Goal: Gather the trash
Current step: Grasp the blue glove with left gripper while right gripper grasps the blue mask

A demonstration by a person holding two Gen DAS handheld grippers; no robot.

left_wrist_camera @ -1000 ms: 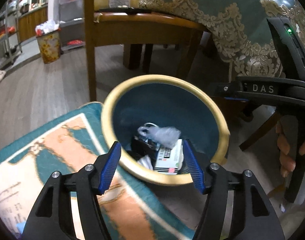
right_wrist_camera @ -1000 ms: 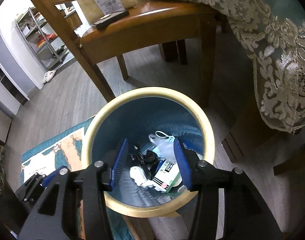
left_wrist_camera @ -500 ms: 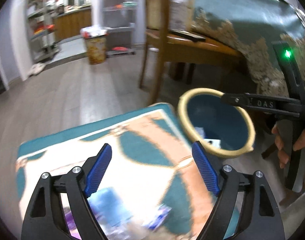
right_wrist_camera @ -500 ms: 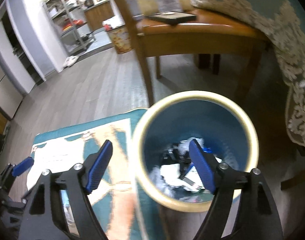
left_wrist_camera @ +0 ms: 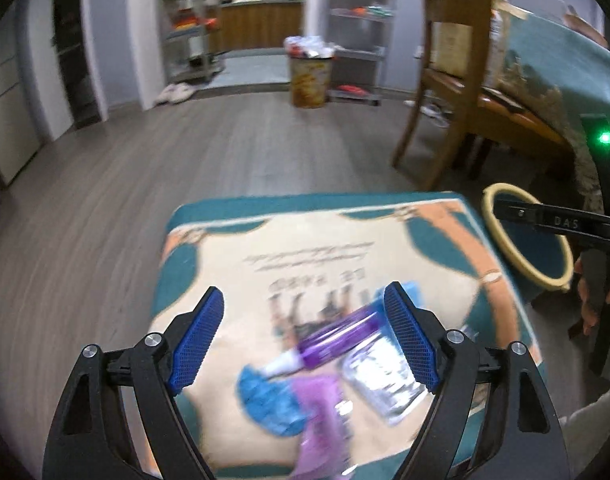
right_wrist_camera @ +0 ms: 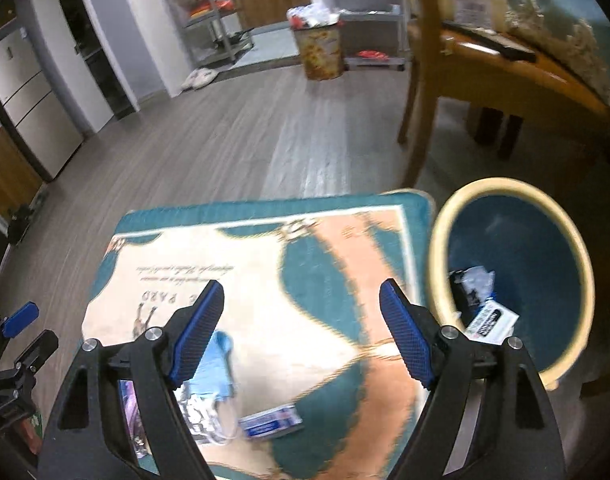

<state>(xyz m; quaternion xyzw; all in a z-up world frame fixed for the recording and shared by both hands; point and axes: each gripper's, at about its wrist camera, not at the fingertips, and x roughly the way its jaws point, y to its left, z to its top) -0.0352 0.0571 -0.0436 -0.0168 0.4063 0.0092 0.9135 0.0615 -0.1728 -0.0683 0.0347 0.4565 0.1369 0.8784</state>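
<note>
Left wrist view: left gripper (left_wrist_camera: 301,332), jaws apart, hovers over purple tube (left_wrist_camera: 337,340) on rug (left_wrist_camera: 233,248) (picture blurred). Right gripper (right_wrist_camera: 301,332) also apart, empty. Bin (right_wrist_camera: 437,248) beside rug. Next: lower, close on tube.

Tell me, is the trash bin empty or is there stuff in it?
It has stuff in it. The right wrist view looks into the blue bin and shows a white printed packet and crumpled scraps at the bottom.

Both grippers were held low, pointing forward and down. The left gripper (left_wrist_camera: 303,338) had its jaws spread wide, holding nothing. The right gripper (right_wrist_camera: 301,334) likewise gaped, empty.
</note>
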